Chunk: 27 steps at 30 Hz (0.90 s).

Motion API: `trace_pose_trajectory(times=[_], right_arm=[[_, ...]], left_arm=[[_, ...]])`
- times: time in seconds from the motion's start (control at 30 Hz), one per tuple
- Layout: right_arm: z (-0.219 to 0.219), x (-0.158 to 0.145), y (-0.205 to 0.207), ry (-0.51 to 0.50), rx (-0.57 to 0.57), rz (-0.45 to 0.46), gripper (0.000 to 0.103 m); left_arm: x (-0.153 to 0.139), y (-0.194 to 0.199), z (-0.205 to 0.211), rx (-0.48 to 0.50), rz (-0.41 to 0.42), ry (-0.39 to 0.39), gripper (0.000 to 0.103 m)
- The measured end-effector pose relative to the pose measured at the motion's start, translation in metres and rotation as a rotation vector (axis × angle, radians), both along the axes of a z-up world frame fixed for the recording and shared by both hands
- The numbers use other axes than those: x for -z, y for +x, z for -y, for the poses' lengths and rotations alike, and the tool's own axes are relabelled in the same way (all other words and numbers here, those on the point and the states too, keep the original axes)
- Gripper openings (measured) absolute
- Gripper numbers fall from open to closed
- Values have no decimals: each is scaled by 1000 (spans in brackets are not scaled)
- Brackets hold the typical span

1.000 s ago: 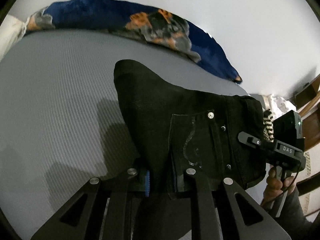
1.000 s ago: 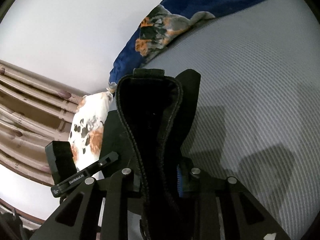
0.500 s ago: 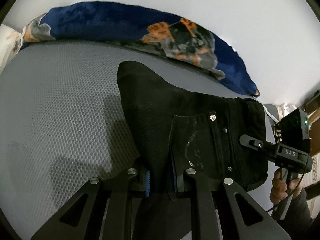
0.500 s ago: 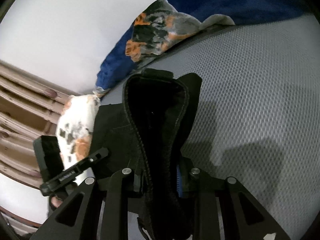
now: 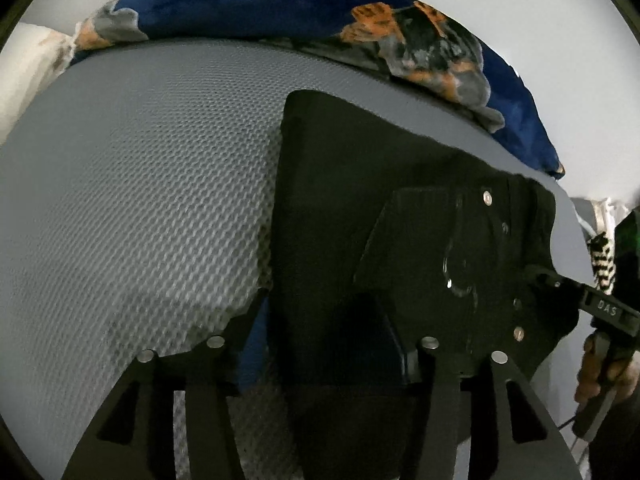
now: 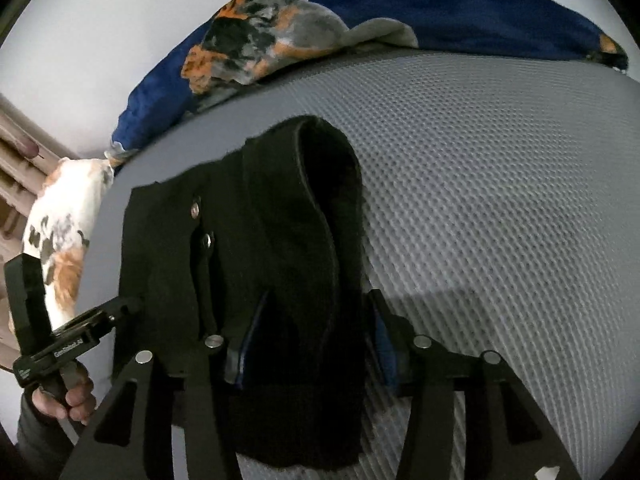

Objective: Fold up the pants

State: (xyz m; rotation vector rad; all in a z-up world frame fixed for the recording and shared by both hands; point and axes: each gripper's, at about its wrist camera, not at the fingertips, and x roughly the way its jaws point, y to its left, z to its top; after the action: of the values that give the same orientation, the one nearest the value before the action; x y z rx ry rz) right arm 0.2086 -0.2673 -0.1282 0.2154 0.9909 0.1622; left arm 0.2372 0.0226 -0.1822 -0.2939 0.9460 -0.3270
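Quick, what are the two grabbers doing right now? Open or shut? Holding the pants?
Left gripper: open, black pants loose between its fingers.
Right gripper: open, pants loose between its fingers.

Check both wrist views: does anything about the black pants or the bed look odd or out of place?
A pale, shiny smear marks the black pants beside the rivets. It could be a stain or wear; I cannot tell which.

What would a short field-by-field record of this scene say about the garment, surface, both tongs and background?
Garment: black pants, doubled over, lying on the surface
Surface: grey textured mattress
Left tongs: open, fingers either side of the pants
Right tongs: open, fingers either side of the pants
Background: blue patterned blanket along the far edge
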Motion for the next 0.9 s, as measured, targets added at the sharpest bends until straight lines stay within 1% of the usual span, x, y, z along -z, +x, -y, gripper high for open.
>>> trace_pose_trajectory(times=[0.1,0.2,0.33,0.43,0.53,0.63,0.77,0.83,0.9], right_arm=[[-3,-6,-15,-34,15,23,48],[-10,-18,-32,-72,28,64,48],[-22,-34,-63,-129,31,123,48],[-32,-43,-87,-150,28,164,48],[-44,-46,-108,-150,27,183,50],[-59,-47,-127,-193,28,205,55],[-76,-46,-150,-217,12,222,56],[-85,-45,-162,-215,-3,228,56],[-92,-45,-172,-233,-3,243,56]], left_arm=[[-2,-15,0,-26,4,40,54],[-8,-36,-1,-54,23,81,54],[-19,-70,0,-93,67,162,55],[-26,-92,-1,-119,90,193,60],[-33,-118,-2,-143,114,202,62],[-37,-138,-4,-164,124,205,63],[-41,-165,-3,-179,143,203,68],[-40,-177,-1,-185,150,208,68],[-40,-187,-1,-198,154,213,68]])
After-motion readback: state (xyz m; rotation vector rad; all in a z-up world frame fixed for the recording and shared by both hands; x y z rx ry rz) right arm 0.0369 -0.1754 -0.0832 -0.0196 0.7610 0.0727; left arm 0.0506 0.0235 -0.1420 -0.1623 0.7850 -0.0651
